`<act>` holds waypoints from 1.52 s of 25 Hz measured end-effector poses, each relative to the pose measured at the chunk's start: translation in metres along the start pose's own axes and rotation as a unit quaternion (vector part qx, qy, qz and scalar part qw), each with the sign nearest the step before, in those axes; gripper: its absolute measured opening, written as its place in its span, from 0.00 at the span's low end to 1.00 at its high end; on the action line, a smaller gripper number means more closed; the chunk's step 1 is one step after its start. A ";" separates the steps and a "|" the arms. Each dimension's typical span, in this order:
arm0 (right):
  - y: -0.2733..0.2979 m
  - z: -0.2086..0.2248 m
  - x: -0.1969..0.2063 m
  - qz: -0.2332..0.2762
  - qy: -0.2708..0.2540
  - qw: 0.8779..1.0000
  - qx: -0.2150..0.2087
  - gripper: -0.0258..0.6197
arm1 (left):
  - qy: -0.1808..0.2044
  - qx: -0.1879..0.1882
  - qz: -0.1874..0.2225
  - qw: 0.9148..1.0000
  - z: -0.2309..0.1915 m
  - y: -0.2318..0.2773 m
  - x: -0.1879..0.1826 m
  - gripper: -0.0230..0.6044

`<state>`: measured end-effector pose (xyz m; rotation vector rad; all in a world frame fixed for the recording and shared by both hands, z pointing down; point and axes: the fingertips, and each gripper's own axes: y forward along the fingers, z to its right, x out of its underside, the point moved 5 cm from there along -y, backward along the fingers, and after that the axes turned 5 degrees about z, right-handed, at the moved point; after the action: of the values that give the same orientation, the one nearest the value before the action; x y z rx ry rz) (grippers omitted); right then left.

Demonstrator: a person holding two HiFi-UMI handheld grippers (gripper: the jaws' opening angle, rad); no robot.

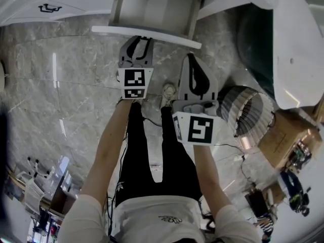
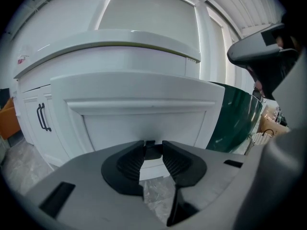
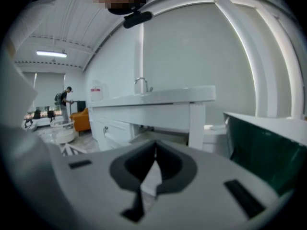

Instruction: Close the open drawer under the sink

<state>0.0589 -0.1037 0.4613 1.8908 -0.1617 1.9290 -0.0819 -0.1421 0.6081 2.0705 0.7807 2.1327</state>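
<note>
The white drawer (image 1: 167, 38) under the sink stands pulled out at the top of the head view, and its front panel (image 2: 144, 121) fills the left gripper view. My left gripper (image 1: 135, 40) reaches the middle of that front panel. Its jaws (image 2: 152, 147) are partly closed, with a small black handle (image 2: 152, 150) pinched between the tips. My right gripper (image 1: 191, 59) hangs to the right, a little short of the drawer front. Its jaws (image 3: 154, 150) meet at the tips with nothing in them. The sink counter (image 3: 158, 97) with a faucet (image 3: 140, 83) shows in the right gripper view.
A dark green tub (image 1: 255, 39) stands right of the drawer. A ribbed basket (image 1: 248, 110) and a cardboard box (image 1: 291, 138) sit on the marble floor at right. The cabinet door with a black handle (image 1: 49, 7) is left of the drawer. A person (image 3: 64, 104) stands far off.
</note>
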 end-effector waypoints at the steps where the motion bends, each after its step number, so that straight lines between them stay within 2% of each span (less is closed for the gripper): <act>1: 0.001 0.000 0.000 0.000 0.001 1.000 -0.001 0.08 | -0.001 -0.001 0.001 1.000 0.000 0.000 -0.001 0.25; 10: 0.003 -0.002 0.002 -0.001 0.004 1.000 -0.003 0.08 | -0.006 -0.016 0.033 0.999 -0.008 0.015 -0.030 0.25; 21: 0.009 0.001 0.000 0.003 0.006 1.000 -0.002 0.08 | -0.002 -0.013 0.006 1.000 -0.009 0.024 -0.017 0.25; 27: 0.007 0.001 0.006 -0.006 0.007 1.000 -0.003 0.08 | -0.008 -0.019 0.026 0.999 -0.009 0.041 -0.033 0.25; 38: 0.014 0.010 0.006 -0.007 0.013 1.000 0.003 0.08 | -0.007 -0.021 0.023 0.999 -0.013 0.044 -0.030 0.25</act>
<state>0.0628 -0.1184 0.4706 1.8654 -0.1346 1.9468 -0.0782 -0.1961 0.5983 2.1011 0.6870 2.1364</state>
